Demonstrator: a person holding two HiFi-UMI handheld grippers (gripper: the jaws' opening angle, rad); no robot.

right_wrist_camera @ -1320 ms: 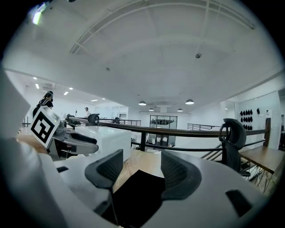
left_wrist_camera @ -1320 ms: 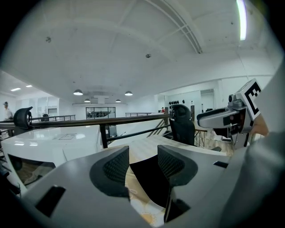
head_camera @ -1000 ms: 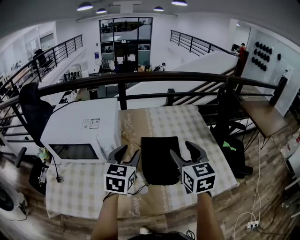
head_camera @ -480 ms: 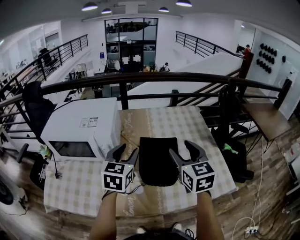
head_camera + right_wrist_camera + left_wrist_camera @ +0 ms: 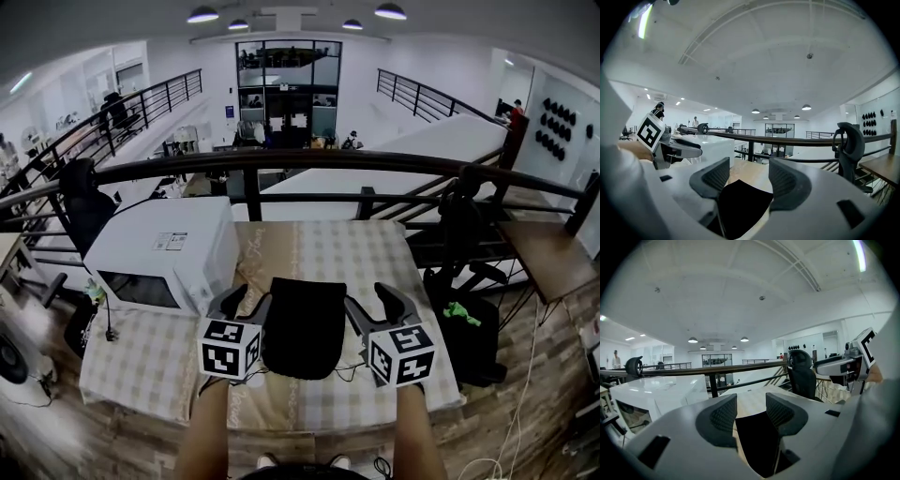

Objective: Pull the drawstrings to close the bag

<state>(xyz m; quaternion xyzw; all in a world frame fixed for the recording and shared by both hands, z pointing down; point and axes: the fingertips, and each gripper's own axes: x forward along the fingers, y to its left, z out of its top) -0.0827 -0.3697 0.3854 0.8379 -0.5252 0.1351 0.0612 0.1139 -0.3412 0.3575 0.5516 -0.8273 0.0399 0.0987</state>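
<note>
A black bag [image 5: 302,314] lies flat on the checked cloth of the table [image 5: 375,253], about midway across and toward the near edge. It is a plain, dark, roughly rectangular shape with its long side running away from me. Thin dark cords [image 5: 351,367] trail from its near corners onto the cloth.

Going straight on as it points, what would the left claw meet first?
Probably the flat black fabric bag, which shows between the open jaws of the left claw, though depth is unclear.

A black bag [image 5: 302,314] lies flat on the checked worktop [image 5: 375,248] between the left tongs [image 5: 244,302] and right tongs [image 5: 375,306], both spread apart; a white microwave [image 5: 159,253] stands beside it.
</note>
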